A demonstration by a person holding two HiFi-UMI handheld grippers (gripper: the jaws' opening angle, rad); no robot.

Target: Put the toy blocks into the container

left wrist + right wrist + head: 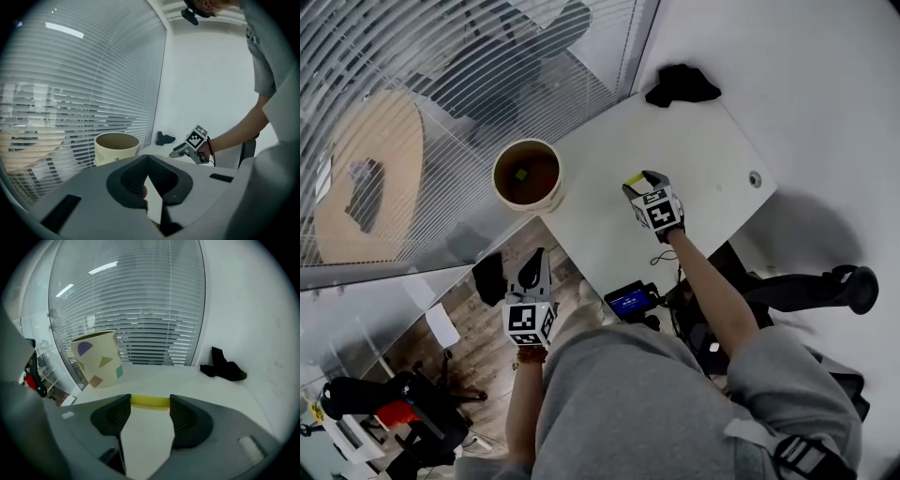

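White table (712, 159) stands against a glass wall with slatted blinds (487, 56). Cream container (555, 192) sits upright at the table's left corner, close to the edge. In the right gripper view its side shows flat coloured shapes: purple, olive, tan, teal. Looking down into it from the head view, one small green block (521, 173) lies on the bottom. Right gripper (150, 403) is over the middle of the table, at about 3 o'clock from the container and well apart from it. Its jaws stand wide and clamp a yellow block (150, 401) crosswise between the tips, one end against each pad. Whether the block is clear of the tabletop cannot be told. From this gripper the container lies at about 10 o'clock. Black cloth (682, 84) lies crumpled at the far edge of the table, between 12 and 1 o'clock from the right gripper in the head view. Left gripper (147, 158) is off the table, over the floor, at 6 o'clock from the container in the head view, pointing toward it. Its jaw tips meet with nothing between them. Its own view has the container's rim at 11 o'clock and the right gripper at 1 o'clock. A small device with a blue screen (630, 300) sits at the near table edge, by the person's right forearm (708, 281).
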